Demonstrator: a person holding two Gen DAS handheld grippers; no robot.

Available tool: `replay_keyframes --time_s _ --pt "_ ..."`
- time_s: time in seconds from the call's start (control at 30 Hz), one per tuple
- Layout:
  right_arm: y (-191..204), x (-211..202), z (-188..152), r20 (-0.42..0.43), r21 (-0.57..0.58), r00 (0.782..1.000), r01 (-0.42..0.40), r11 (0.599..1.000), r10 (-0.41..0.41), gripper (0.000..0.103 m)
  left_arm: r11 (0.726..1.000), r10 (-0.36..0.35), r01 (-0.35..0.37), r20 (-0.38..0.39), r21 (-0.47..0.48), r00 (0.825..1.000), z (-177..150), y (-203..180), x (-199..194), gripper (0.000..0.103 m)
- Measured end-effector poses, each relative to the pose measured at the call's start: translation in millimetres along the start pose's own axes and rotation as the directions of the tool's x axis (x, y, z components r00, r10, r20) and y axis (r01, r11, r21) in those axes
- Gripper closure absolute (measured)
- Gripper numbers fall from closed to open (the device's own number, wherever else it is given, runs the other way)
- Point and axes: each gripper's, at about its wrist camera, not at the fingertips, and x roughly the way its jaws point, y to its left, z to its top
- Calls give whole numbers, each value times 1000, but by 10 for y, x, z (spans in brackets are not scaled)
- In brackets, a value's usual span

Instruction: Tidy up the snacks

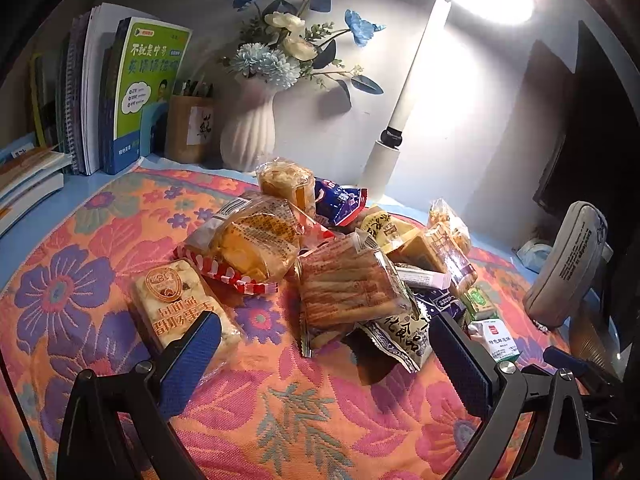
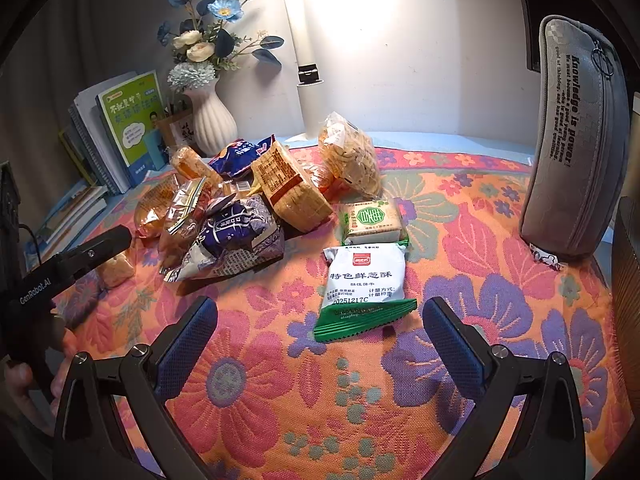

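A heap of wrapped snacks [image 1: 344,256] lies on a flowered cloth [image 1: 280,412]; it also shows in the right wrist view [image 2: 256,196]. My left gripper [image 1: 324,344] is open and empty, just in front of the heap, with a cream nougat bar [image 1: 180,304] by its left finger. My right gripper [image 2: 320,328] is open and empty, with a white and green biscuit packet [image 2: 364,284] lying flat just beyond its fingertips. A small green-labelled biscuit pack [image 2: 374,222] lies behind that packet. The left gripper's body [image 2: 72,264] shows at the left of the right wrist view.
A grey pencil case [image 2: 576,140] stands upright at the right. At the back stand a white vase of flowers [image 1: 248,132], a pen holder [image 1: 188,128], a lamp post [image 1: 400,112] and books [image 1: 132,92]. More books [image 1: 28,176] are stacked at the far left.
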Motion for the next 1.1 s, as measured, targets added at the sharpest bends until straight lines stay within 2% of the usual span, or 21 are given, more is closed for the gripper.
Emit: replay_keyframes --time_s 0.77,0.83,0.9,1.1 --pt "-36 25 -6 -7 20 1000 -7 1000 8 0 999 -19 18 -11 -45 1000 9 76 14 0" --pt "-43 28 -7 -10 25 1000 -5 1000 5 0 998 -23 21 -35 -51 999 28 101 35 0" --pt "-55 23 -15 -12 34 1000 -1 999 1 0 997 -70 66 -87 -47 994 110 157 55 0" --pt "-114 50 4 -27 66 1000 -2 998 4 0 995 -96 96 -154 -12 983 575 552 -18 0"
